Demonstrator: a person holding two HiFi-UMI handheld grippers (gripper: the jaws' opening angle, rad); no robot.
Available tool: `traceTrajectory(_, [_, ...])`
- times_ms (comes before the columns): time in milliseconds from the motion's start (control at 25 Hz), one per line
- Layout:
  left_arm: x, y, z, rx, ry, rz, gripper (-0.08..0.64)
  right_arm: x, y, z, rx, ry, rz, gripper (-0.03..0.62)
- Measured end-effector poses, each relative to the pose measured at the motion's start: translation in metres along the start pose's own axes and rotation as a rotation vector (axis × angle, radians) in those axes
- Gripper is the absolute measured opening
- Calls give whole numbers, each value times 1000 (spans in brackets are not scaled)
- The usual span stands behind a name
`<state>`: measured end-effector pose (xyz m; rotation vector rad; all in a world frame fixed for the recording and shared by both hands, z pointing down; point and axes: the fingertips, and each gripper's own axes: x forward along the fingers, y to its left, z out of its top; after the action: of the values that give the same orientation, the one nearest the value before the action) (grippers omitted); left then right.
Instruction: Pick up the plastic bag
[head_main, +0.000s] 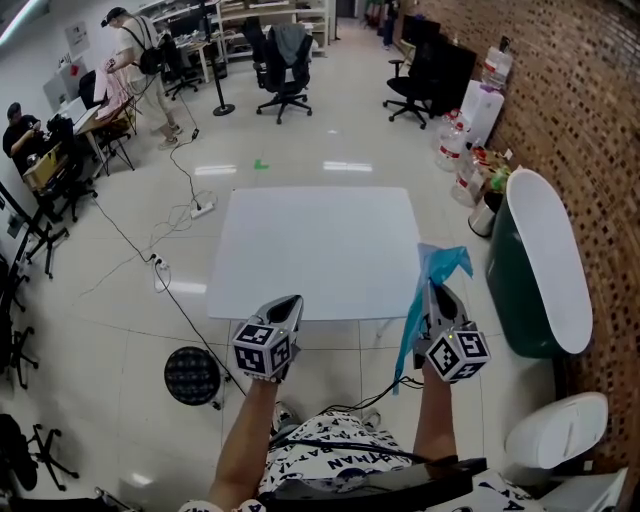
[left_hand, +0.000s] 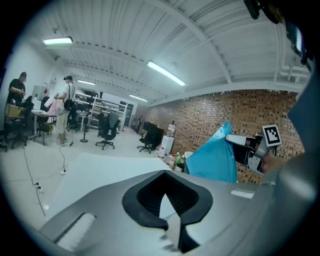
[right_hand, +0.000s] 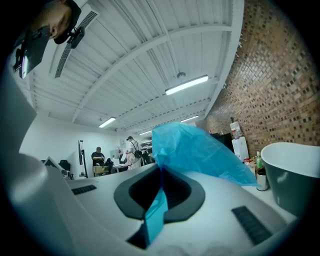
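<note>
A blue plastic bag (head_main: 440, 264) is pinched in my right gripper (head_main: 437, 292), which is shut on it just off the right front corner of the white table (head_main: 310, 250). Part of the bag stands up above the jaws and a strip hangs down past my hand. In the right gripper view the bag (right_hand: 197, 150) bunches over the closed jaws, and a blue strip runs down between them. My left gripper (head_main: 289, 302) is held over the table's front edge, shut and with nothing in it. The left gripper view shows the bag (left_hand: 215, 161) at the right, held by the right gripper (left_hand: 243, 146).
A dark green bin with a white lid (head_main: 545, 265) stands close on the right by the brick wall, and a white bin (head_main: 555, 432) sits nearer me. A black round stool (head_main: 192, 375) and floor cables lie at left. Office chairs (head_main: 283, 62) and people are far back.
</note>
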<state>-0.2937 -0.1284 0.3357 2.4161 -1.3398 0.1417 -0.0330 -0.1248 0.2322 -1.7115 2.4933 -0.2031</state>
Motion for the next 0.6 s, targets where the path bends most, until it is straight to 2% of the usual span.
traceTrajectory(400, [5, -4, 7, -28, -6, 12, 0, 8, 5, -9, 1, 34, 44, 2])
traceTrajectory(600, [8, -6, 3, -57, -8, 37, 0, 14, -24, 1, -29, 44, 66, 3])
